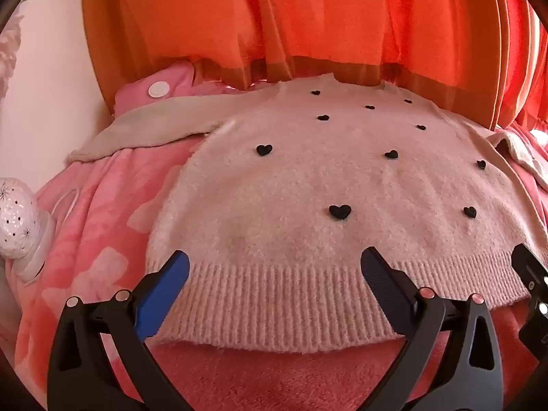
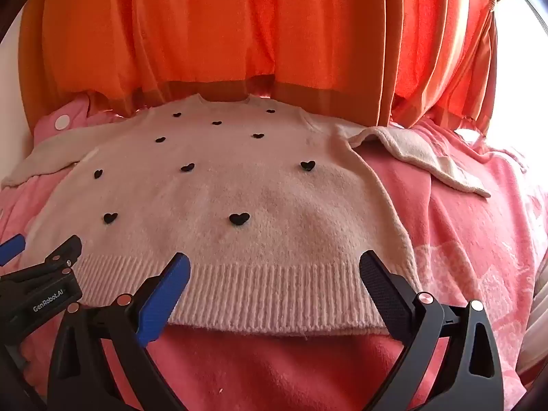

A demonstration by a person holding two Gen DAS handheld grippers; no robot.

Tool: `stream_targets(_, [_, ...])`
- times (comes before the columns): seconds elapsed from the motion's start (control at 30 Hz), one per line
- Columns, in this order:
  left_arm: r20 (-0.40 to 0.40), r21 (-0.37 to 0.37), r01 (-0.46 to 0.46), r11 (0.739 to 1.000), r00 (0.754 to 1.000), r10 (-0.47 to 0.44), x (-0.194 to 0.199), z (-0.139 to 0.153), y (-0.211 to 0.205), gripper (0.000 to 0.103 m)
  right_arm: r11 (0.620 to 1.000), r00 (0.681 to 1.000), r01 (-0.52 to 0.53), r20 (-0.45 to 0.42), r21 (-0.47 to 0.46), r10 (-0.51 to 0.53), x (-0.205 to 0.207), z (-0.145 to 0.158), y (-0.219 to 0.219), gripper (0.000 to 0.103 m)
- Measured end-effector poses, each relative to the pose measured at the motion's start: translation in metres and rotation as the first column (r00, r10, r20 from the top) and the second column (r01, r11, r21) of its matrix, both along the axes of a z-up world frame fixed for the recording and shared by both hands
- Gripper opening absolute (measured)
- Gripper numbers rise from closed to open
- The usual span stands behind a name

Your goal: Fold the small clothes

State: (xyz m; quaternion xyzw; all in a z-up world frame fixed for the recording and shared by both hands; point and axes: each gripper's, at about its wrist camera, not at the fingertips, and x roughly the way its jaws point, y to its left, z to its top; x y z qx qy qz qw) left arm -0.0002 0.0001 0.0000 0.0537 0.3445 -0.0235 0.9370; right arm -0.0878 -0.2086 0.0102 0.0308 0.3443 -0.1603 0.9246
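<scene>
Far left, left wrist view: white perforated lamp [image 1: 15, 219] at the edge of the bed, beside a pink fleece blanket [image 1: 89, 212] with pale bow shapes. Behind: pink pillow with a white dot [image 1: 158, 88], set against orange curtains [image 1: 274, 17].

Centre: pale pink knit sweater [image 1: 291, 185] with small black hearts [image 1: 339, 211], laid front-up and flat on the blanket, neckline toward the curtains, ribbed hem [image 1: 274, 294] nearest the cameras. Left sleeve [image 1: 147, 130] spread outward across the blanket; right sleeve [image 2: 421, 157] angled outward, slightly rumpled near the cuff.

Left gripper [image 1: 274, 267]: fingers spread wide, nothing between the pads, poised over the left half of the hem. Whether the tips touch the knit: not determinable. Right gripper [image 2: 274, 267]: fingers likewise spread wide, empty, poised over the right half of the hem, just beside the left gripper.

Task status, judged from the layout: garment spread and smoothed, no fold made. Sleeves not yet brought in, body not yet doubled. All folding remaining.

Likely sequence: pinch at hem or side edges, fold each sleeve and side panel toward the middle, then bring hem up to neckline. Note: thick, fuzzy knit probably grips the fleece beneath; lift before dragging to avoid bunching. Far right: more blanket, bright window light beyond the curtain edge.
</scene>
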Motion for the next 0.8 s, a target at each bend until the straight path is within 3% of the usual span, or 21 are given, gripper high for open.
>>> stream_targets(0.1, [0.001,0.016,0.007,1.0,1.0,-0.007,-0.002,0.0,-0.001,0.098,1.0,1.0,-0.001,-0.011,0.017,0.001,0.001,0.001,0.0,0.098])
stream_targets(0.17, [0.002,-0.025,0.006,1.0,1.0,-0.006,-0.001,-0.003,0.013,0.098,1.0,1.0,0.0,-0.013,0.022,0.001,-0.002,0.001,-0.001,0.098])
stream_targets(0.8, [-0.02,0.008,-0.002,1.0,1.0,0.002,0.002,-0.002,-0.001,0.098,0.999,1.0,0.011,-0.021,0.051,-0.01,0.0,-0.003,-0.002,0.098])
